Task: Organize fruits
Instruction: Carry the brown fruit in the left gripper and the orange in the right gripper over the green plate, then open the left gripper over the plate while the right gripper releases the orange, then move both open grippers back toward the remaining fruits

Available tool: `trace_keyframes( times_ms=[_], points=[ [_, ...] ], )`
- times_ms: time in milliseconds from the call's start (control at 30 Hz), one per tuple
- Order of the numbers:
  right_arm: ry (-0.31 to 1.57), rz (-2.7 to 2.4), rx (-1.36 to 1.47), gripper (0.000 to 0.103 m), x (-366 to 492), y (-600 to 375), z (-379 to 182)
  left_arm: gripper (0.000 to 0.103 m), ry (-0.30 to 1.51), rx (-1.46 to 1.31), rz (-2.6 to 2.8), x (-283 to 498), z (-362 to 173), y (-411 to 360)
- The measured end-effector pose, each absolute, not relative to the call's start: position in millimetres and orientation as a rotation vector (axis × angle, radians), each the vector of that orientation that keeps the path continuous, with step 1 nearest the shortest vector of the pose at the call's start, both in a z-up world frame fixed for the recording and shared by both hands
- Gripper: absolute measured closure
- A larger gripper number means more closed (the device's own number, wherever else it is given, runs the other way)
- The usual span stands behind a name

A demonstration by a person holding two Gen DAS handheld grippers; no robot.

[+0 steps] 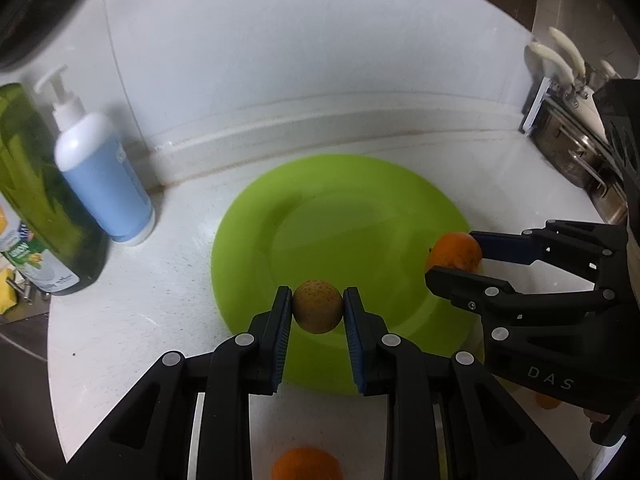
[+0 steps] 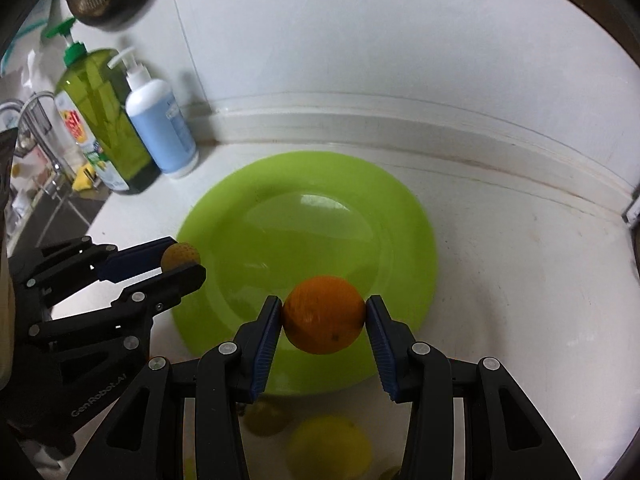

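Observation:
A lime-green plate (image 1: 360,200) (image 2: 320,216) lies on the white counter near the back wall. My left gripper (image 1: 318,312) is shut on a small brown speckled fruit (image 1: 318,310), held over the plate's near rim; the right wrist view shows that fruit (image 2: 182,255) at the plate's left edge. My right gripper (image 2: 324,316) is shut on an orange (image 2: 324,314), held above the plate's near part. From the left wrist view the orange (image 1: 456,250) hangs at the plate's right rim between the right gripper's fingers (image 1: 460,280).
A white and blue pump bottle (image 1: 100,172) (image 2: 160,128) and a green soap bottle (image 1: 36,200) (image 2: 104,120) stand left of the plate. Another orange (image 1: 306,464) and yellow fruits (image 2: 328,448) lie on the counter below the grippers. Knife handles (image 1: 560,56) stick up at right.

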State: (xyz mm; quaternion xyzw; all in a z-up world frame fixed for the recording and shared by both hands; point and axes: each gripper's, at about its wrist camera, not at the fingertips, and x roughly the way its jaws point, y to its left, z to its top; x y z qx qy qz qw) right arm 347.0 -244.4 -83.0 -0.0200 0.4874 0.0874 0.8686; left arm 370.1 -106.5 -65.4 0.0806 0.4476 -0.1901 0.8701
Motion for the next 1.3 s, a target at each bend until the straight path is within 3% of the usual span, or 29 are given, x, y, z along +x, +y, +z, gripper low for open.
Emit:
trace_keyframes(
  times_ms=[333,467,600,1167,1300],
  points=[
    [1.077,0.177,-0.041,0.059,364,-244,-103,0.077,0.990,0.184,-0.398,381,-82,-110],
    [1.070,0.180,-0.030,0.058,362,-245,-102,0.062,0.994,0.167,-0.397,382,-81,-109],
    [1.035,0.171,-0.030,0.053,357,-246,-91,0.059,0.965,0.153,-0.377,373,-71,-101],
    [0.794,0.112,-0.024,0.052,266,-241,-21,0.043,0.767,0.146,-0.343,287,-3,-68],
    [0.744,0.092,-0.016,0.047,244,-241,-8,0.038,0.739,0.140,-0.347,267,8,-61]
  ],
)
